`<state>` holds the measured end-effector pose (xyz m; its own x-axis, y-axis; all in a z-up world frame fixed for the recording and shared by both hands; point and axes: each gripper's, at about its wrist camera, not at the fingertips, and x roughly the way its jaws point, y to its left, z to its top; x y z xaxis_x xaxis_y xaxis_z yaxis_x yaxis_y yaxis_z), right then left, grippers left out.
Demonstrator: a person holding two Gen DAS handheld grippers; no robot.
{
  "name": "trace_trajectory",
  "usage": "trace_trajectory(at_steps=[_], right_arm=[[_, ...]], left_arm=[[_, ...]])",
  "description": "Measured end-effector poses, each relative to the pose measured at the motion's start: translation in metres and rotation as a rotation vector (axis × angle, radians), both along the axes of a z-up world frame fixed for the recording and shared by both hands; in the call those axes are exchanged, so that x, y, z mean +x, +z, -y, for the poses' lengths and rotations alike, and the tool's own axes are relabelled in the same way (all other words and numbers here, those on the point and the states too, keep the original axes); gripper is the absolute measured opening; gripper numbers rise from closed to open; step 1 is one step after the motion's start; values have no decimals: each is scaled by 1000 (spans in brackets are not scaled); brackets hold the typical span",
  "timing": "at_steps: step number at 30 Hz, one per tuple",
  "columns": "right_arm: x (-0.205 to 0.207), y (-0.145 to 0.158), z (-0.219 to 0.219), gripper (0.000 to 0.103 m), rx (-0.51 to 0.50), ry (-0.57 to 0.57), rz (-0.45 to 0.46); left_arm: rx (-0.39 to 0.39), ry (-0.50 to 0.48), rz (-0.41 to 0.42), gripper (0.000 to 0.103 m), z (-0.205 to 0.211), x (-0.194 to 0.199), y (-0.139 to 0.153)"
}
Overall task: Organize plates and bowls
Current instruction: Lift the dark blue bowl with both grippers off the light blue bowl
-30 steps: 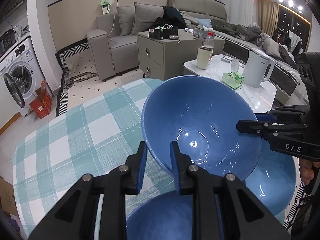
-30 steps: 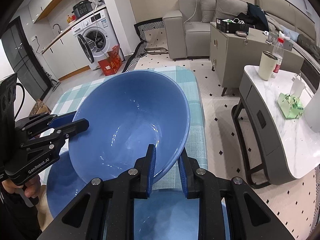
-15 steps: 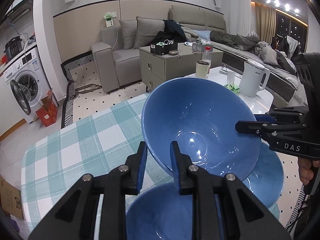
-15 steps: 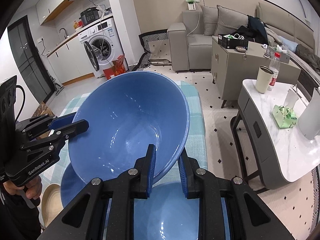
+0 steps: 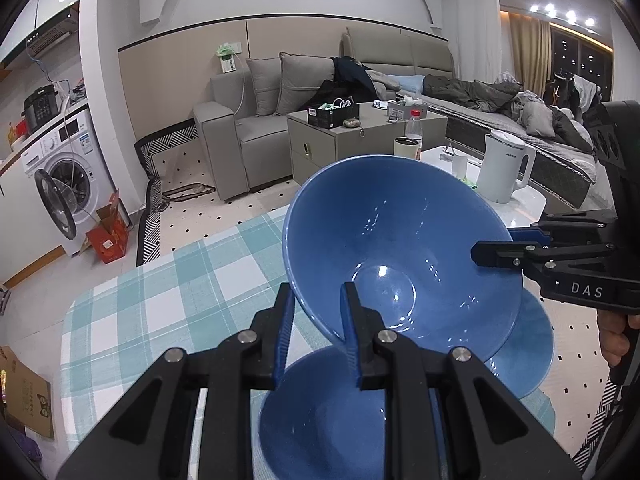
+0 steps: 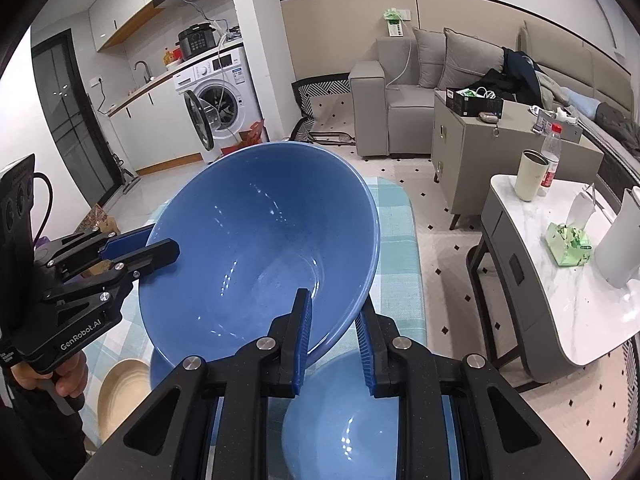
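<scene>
**Both grippers clamp one large blue bowl above the table**

Large glossy blue ceramic bowl (image 5: 404,248) hangs tilted in the air over the table w/ teal-and-white checked cloth (image 5: 168,292), mouth facing the cameras. Left gripper (image 5: 316,320) is closed on the bowl's near rim: one blue-padded finger inside the wall, the other outside. Right gripper (image 6: 334,332) is likewise clamped on the opposite rim, wall pinched between its pads. In the left wrist view the right gripper reaches in from the right edge & bites the bowl's far-right rim; in the right wrist view the left gripper does the same from the left, w/ a hand (image 6: 56,376) on its grip.

Below the lifted bowl, on the cloth: a second blue bowl (image 5: 332,412) upright near the table's near edge, directly under the grippers, & a flat blue plate (image 5: 528,352) partly hidden behind the lifted bowl, toward the table's right edge in the left wrist view. Right wrist view also shows a small tan wooden-looking dish (image 6: 120,392) at the near left of the table; can't tell if it touches the blue ware.
</scene>
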<state>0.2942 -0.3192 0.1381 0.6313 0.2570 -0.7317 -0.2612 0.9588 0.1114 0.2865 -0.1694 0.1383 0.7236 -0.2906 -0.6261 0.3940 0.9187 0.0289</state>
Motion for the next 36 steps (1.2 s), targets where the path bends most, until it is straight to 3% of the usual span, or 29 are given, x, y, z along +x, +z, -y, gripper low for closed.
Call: trace_trajectory(at_steps=[17,36], right_arm=[[-28,0,-31,22,-4,63,4],[-38,-25,-52,22,-10,102,-47]], left_arm=[[-8,45,6,22,-30,-36,-5],[-8,61,-28,22,-48,-53,-22]])
